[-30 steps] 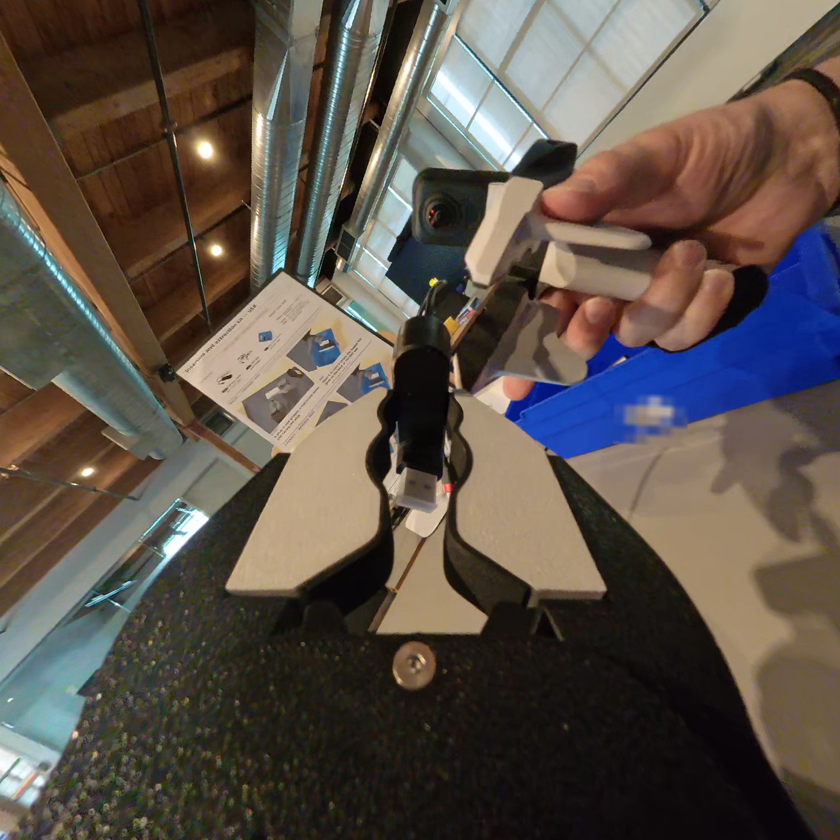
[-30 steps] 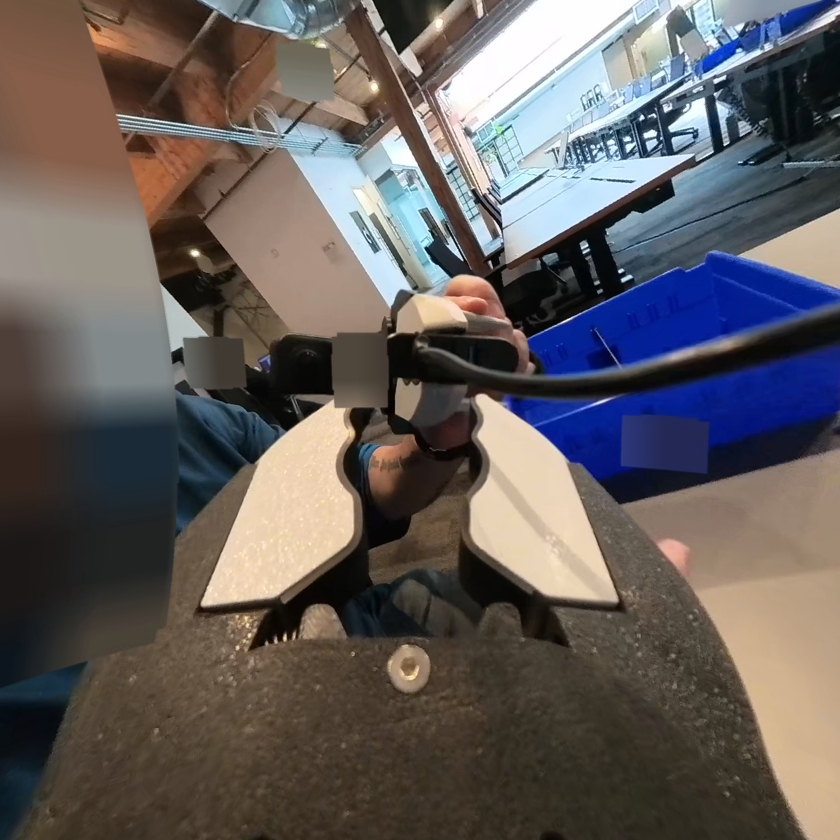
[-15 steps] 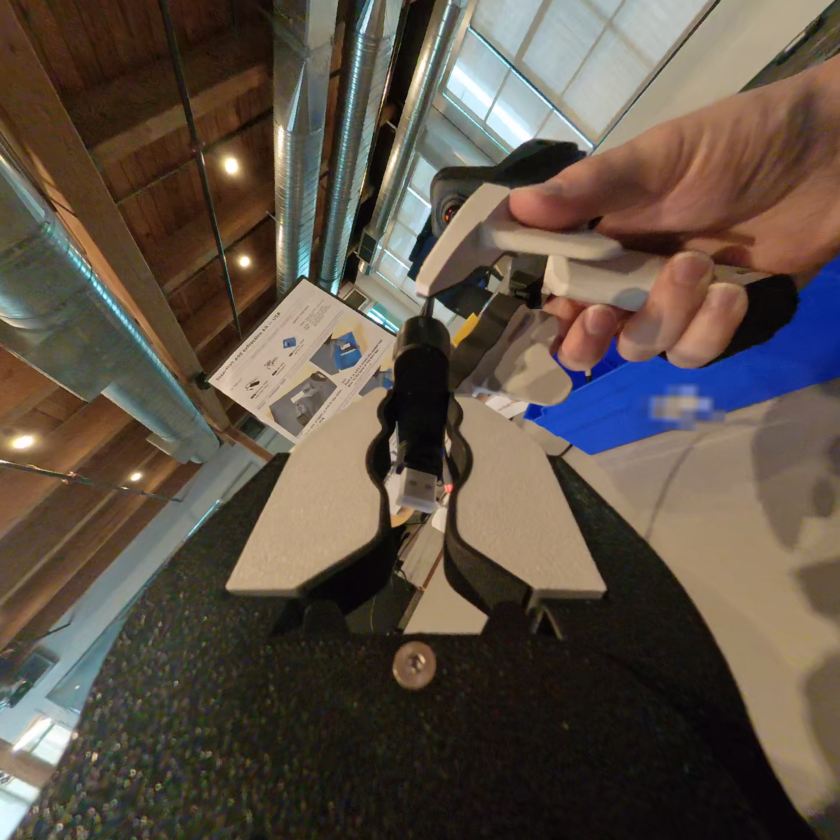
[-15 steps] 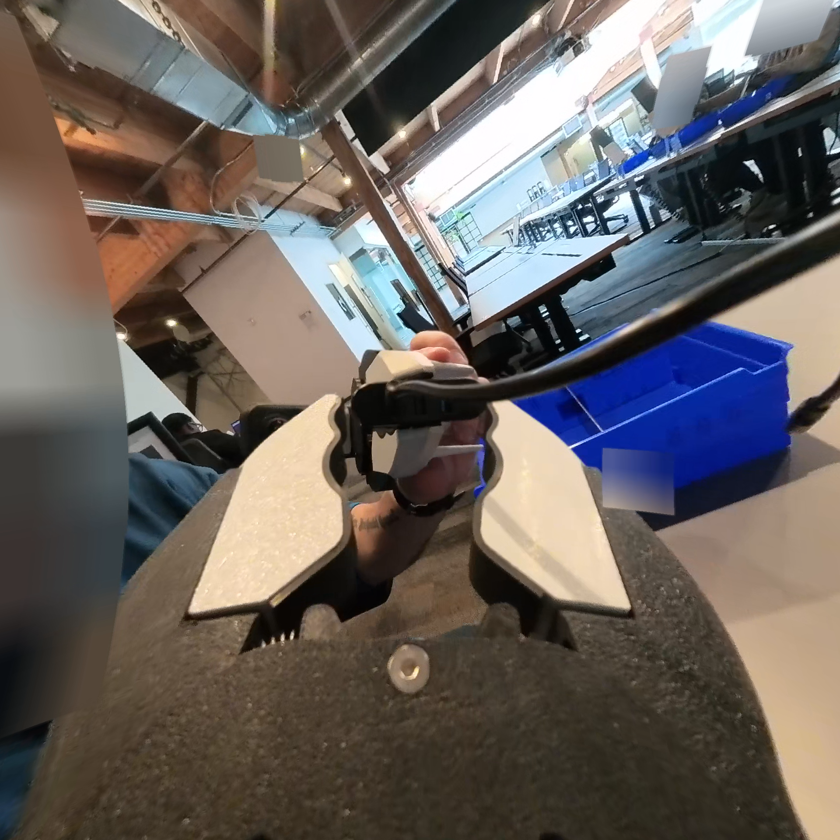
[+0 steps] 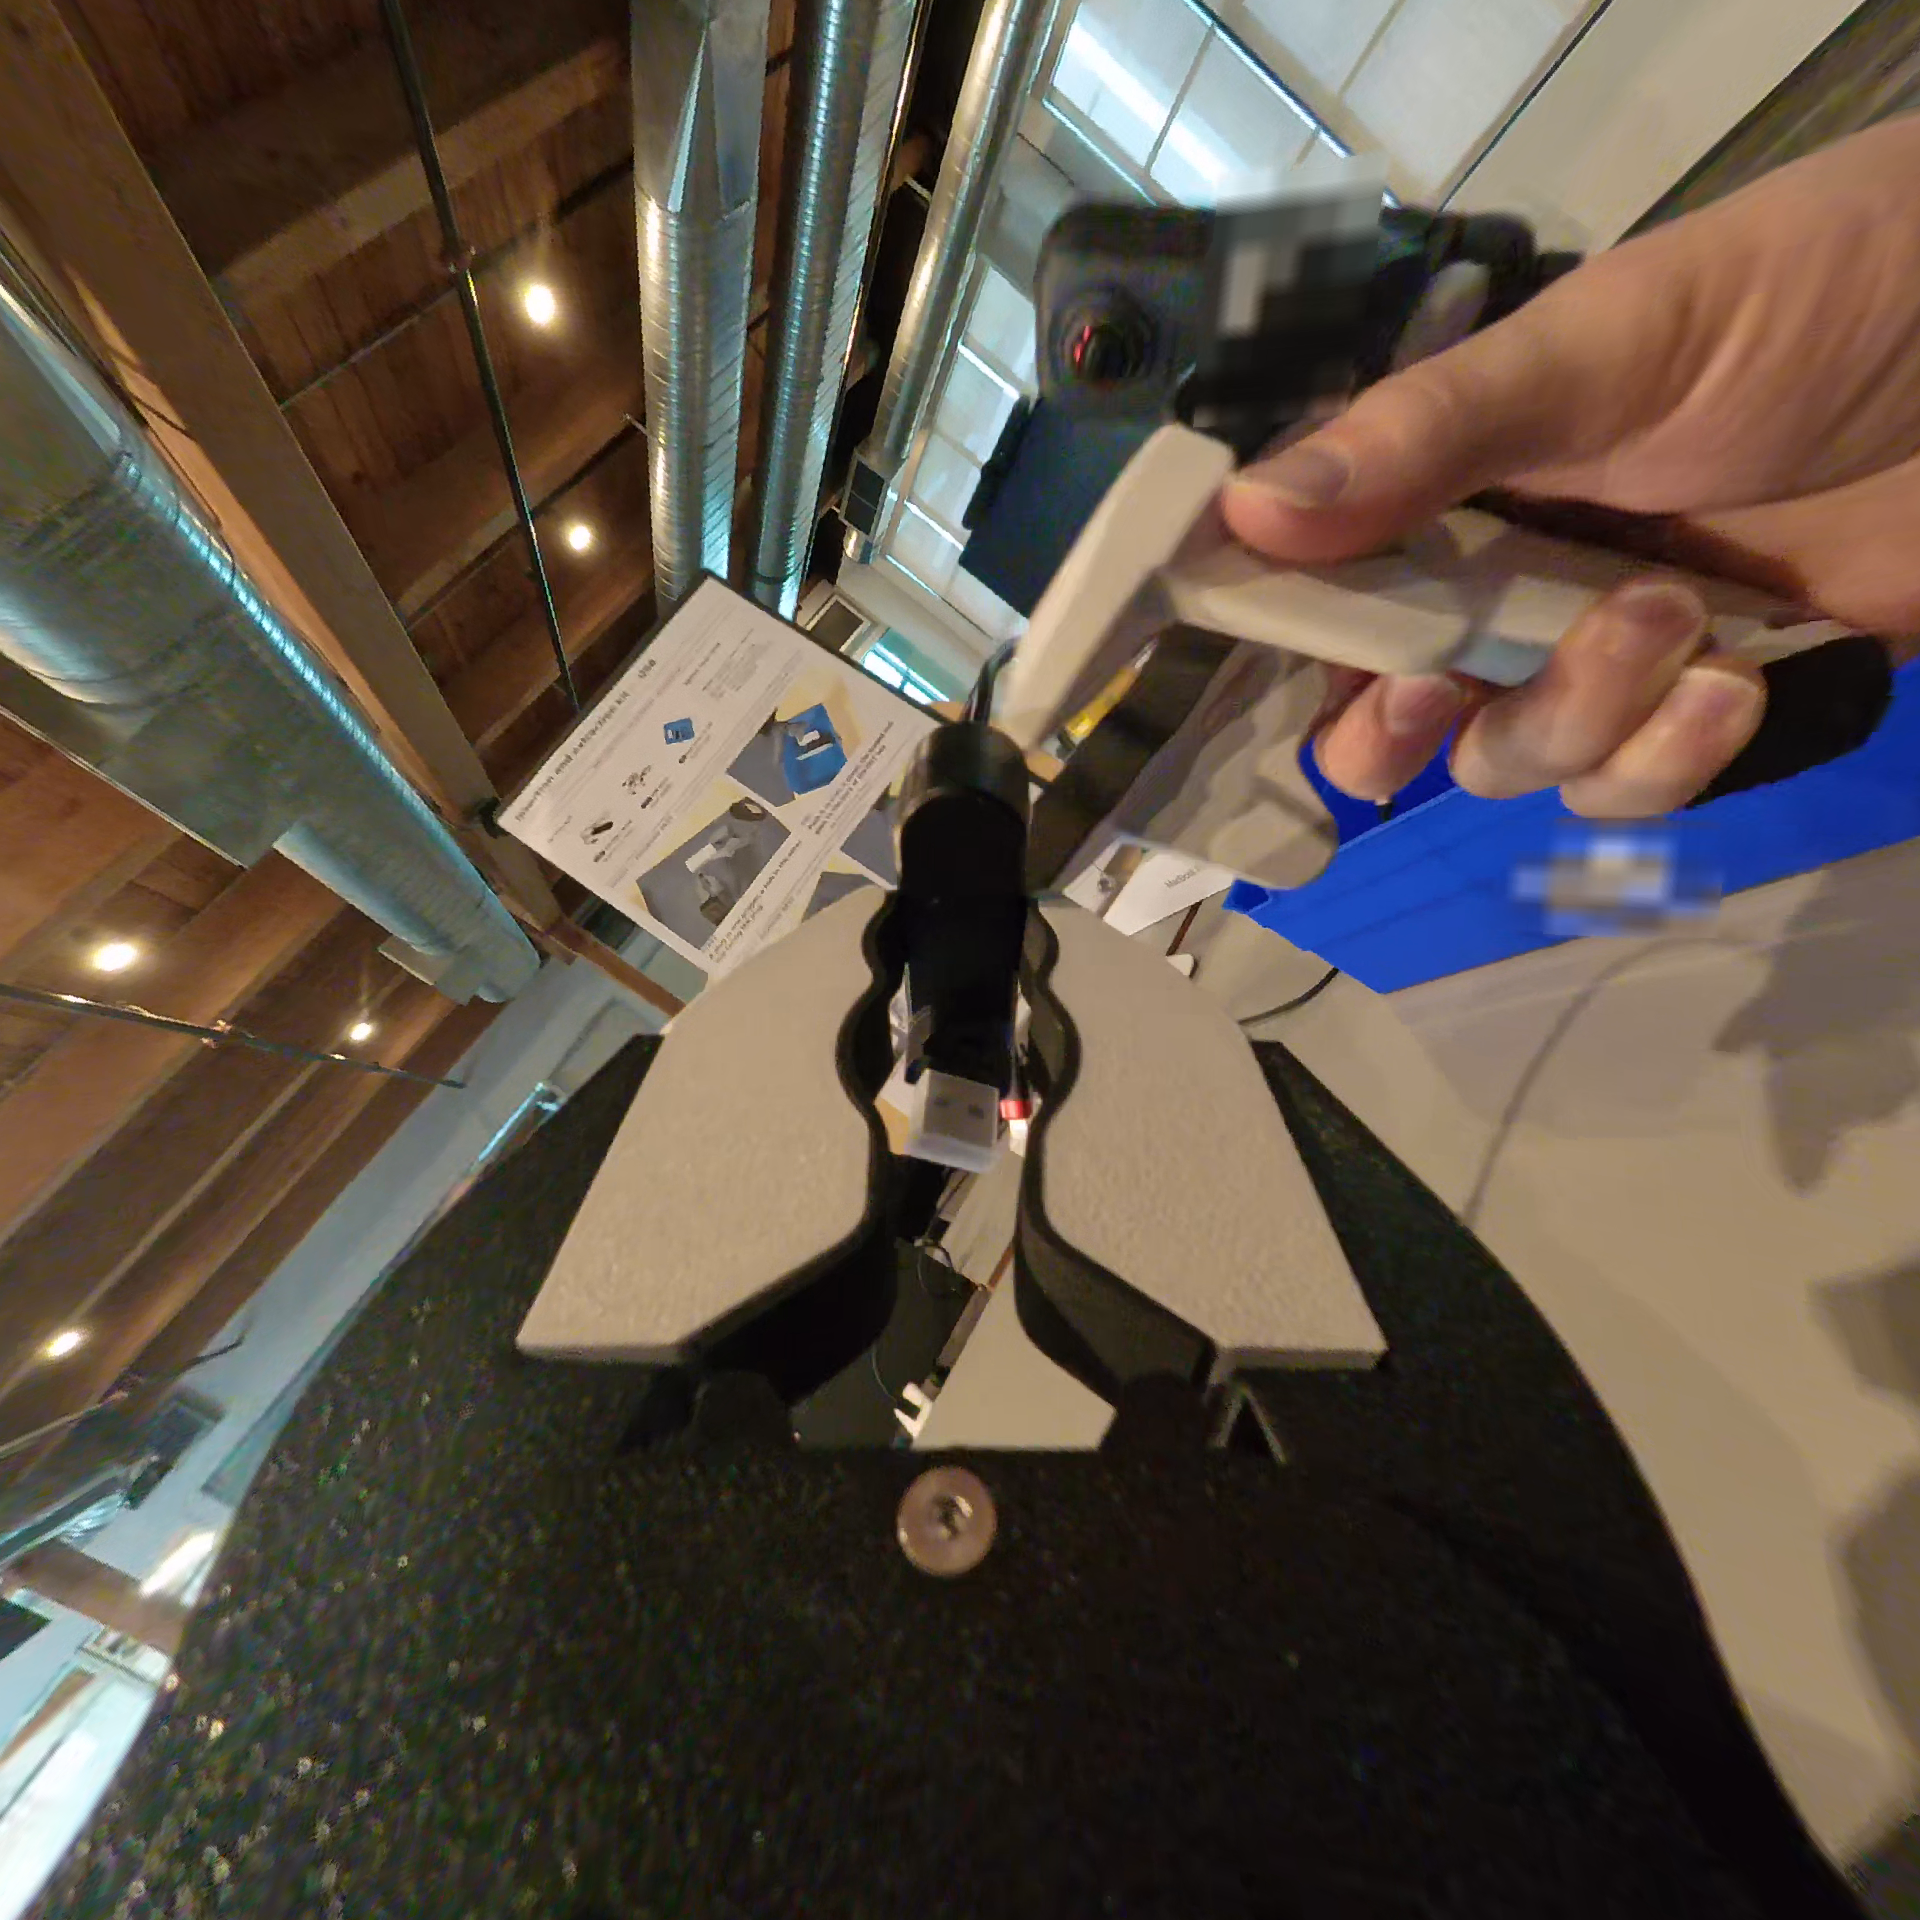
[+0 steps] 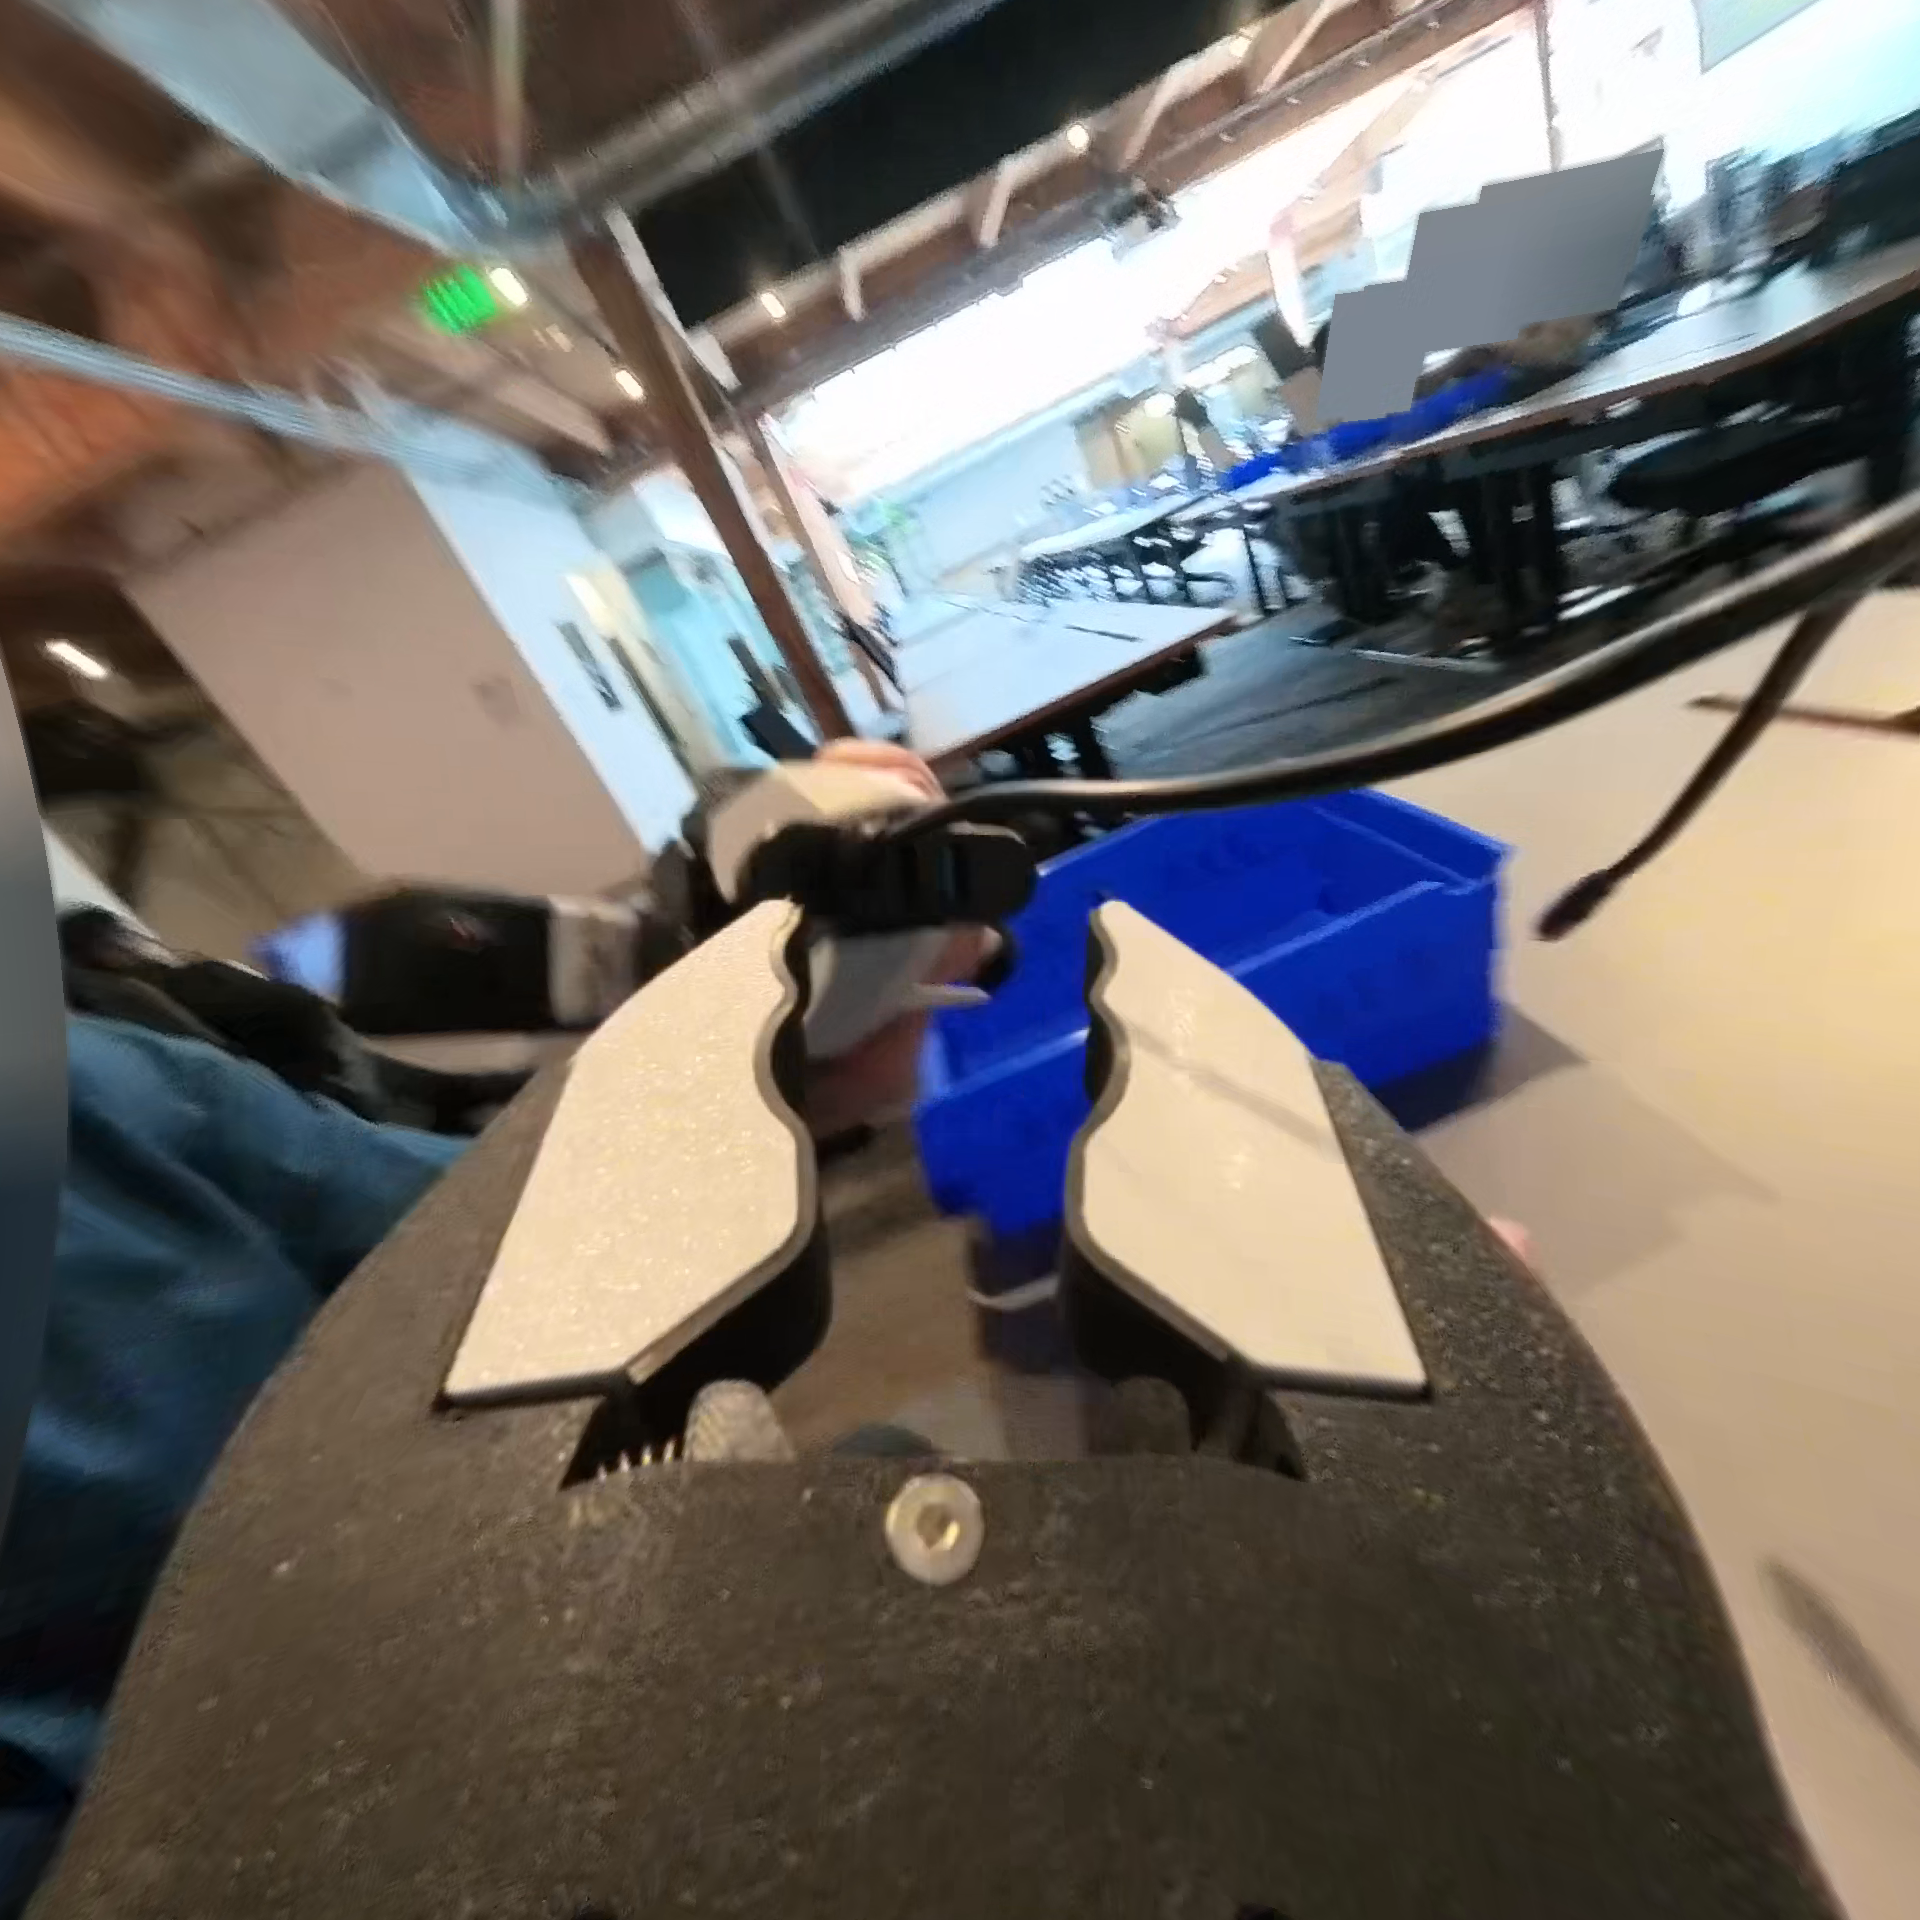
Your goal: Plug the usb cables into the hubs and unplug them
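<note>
**Left gripper clamps a USB plug in the air; right gripper's fingers spread wide**

The left gripper, two flat grey fingers on a black speckled body, is closed on a black moulded USB plug with a silver metal tip. The plug sits upright in the notch between the fingers, its metal end pointing back toward the camera and its thick black collar rising past the fingertips. A thin black cable runs from the plug's far end; in the right wrist view it arcs off to the right above a grey tabletop.

The right gripper shows its grey fingers well apart with nothing between them. In the left wrist view a bare hand grips its grey handle just above and to the right of the plug, with a black camera block mounted on it.

A blue plastic bin stands on the table behind both grippers. A white printed instruction sheet stands propped beyond the left fingers. The right wrist view is motion-blurred, so whether the cable touches the bin's rim cannot be told. No hub can be made out.
</note>
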The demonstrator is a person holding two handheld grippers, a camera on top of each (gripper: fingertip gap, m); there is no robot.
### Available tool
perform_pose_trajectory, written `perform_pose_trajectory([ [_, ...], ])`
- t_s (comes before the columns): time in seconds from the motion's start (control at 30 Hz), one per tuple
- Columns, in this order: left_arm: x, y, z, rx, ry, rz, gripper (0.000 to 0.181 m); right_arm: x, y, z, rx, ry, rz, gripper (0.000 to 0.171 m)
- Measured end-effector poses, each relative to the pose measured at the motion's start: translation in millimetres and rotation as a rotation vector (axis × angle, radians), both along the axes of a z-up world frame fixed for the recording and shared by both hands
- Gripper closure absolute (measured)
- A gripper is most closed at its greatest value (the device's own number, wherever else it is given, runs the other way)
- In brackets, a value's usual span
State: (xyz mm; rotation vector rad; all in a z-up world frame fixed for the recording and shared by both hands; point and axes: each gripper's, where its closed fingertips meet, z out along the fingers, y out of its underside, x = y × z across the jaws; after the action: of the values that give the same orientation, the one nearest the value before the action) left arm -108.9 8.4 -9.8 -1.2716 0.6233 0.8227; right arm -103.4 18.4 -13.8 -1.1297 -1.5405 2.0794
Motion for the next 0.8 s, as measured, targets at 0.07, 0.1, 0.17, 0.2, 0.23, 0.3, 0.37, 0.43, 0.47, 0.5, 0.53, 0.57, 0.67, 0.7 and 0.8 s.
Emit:
perform_pose_trajectory([
  [0.07, -4, 1, -2, -0.027, -0.016, 0.002, 0.160, -1, 11, -10, 0.178, 0.031, -0.115, 0.099],
  [0.1, -5, 2, -5, -0.047, -0.022, -0.001, 0.160, 0, 15, -13, 0.281, 0.057, -0.162, 0.093],
  [0.17, -6, 5, -11, -0.095, -0.055, -0.026, 0.160, 4, 21, -13, 0.497, 0.135, -0.238, 0.091],
  [0.2, -5, 6, -14, -0.118, -0.079, -0.044, 0.160, 6, 24, -12, 0.600, 0.167, -0.265, 0.090],
  [0.23, -5, 7, -16, -0.137, -0.100, -0.059, 0.160, 7, 24, -12, 0.701, 0.194, -0.278, 0.088],
  [0.3, -4, 8, -21, -0.184, -0.135, -0.082, 0.160, 8, 24, -11, 0.892, 0.238, -0.296, 0.084],
  [0.37, -4, 8, -23, -0.213, -0.156, -0.094, 0.160, 8, 23, -12, 1.063, 0.259, -0.288, 0.081],
  [0.43, -6, 7, -26, -0.243, -0.183, -0.101, 0.160, 6, 21, -12, 1.188, 0.274, -0.264, 0.079],
  [0.47, -8, 6, -26, -0.249, -0.199, -0.099, 0.160, 6, 21, -12, 1.239, 0.276, -0.252, 0.080],
  [0.5, -11, 6, -26, -0.255, -0.221, -0.097, 0.160, 5, 23, -12, 1.286, 0.268, -0.253, 0.083],
  [0.53, -14, 5, -26, -0.261, -0.250, -0.092, 0.160, 4, 27, -11, 1.325, 0.252, -0.262, 0.087],
  [0.57, -18, 5, -25, -0.261, -0.278, -0.087, 0.160, 4, 32, -9, 1.338, 0.229, -0.276, 0.090],
  [0.67, -27, 3, -25, -0.264, -0.323, -0.064, 0.160, 6, 41, -3, 1.238, 0.168, -0.299, 0.093],
  [0.7, -31, 3, -26, -0.264, -0.333, -0.050, 0.160, 6, 46, -1, 1.207, 0.154, -0.320, 0.094],
  [0.8, -32, 4, -29, -0.275, -0.334, -0.052, 0.160, 8, 51, 3, 1.169, 0.157, -0.330, 0.095],
])
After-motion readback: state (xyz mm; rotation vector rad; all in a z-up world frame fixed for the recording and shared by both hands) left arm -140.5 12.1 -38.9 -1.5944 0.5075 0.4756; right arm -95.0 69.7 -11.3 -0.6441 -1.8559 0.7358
